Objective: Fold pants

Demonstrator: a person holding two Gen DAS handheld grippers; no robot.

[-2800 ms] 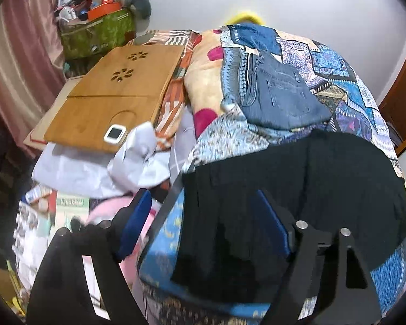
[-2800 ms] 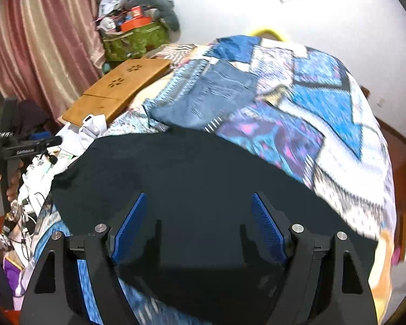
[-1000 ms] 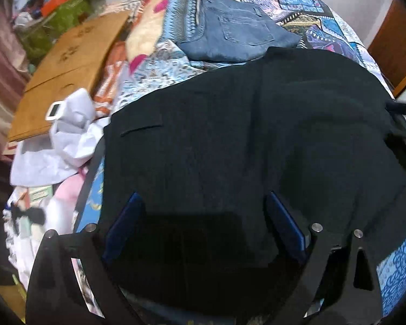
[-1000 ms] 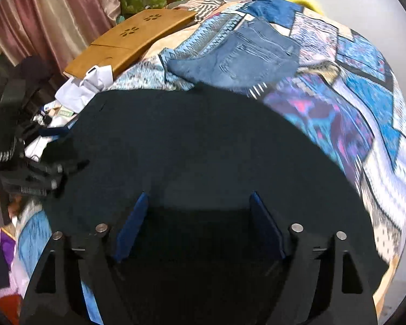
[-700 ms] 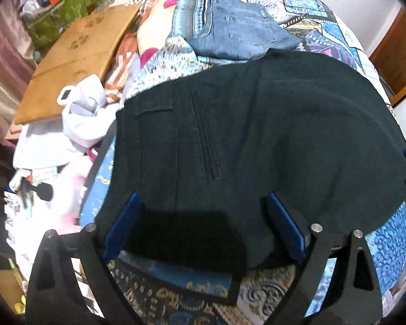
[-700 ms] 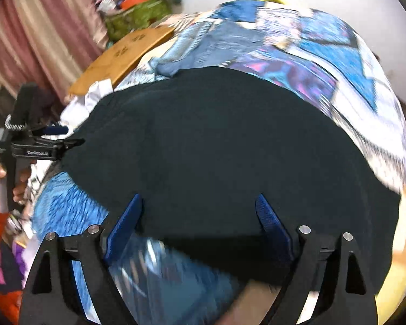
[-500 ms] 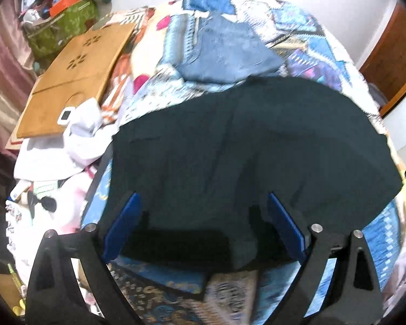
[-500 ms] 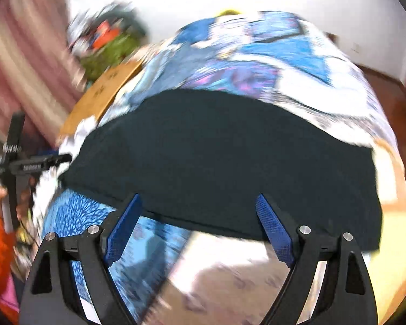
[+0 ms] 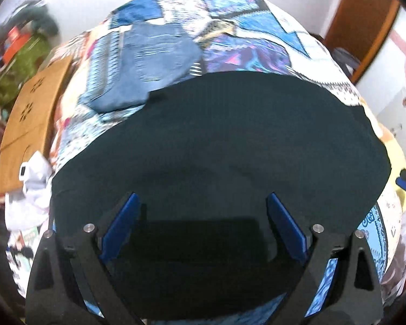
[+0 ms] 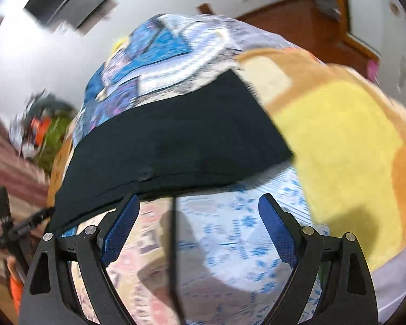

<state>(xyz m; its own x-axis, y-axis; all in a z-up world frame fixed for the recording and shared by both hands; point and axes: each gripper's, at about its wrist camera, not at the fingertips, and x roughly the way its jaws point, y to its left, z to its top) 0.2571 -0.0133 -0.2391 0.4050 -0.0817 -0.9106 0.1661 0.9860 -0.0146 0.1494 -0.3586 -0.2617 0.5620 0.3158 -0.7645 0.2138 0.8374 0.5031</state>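
Nearby, folded jeans (image 9: 154, 62) touch black pants (image 9: 216, 146); both hand-held grippers wide, empty.

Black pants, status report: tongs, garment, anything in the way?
Left tongs open, over the black pants. Right tongs open, empty, off the near edge. Pants flat on the patchwork bedspread. Folded jeans just beyond, far edge.

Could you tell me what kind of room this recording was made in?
Most likely a bedroom in a home. Black pants and folded jeans lie on a bed under a patchwork bedspread, with striped curtains at one side and a wooden door beyond.
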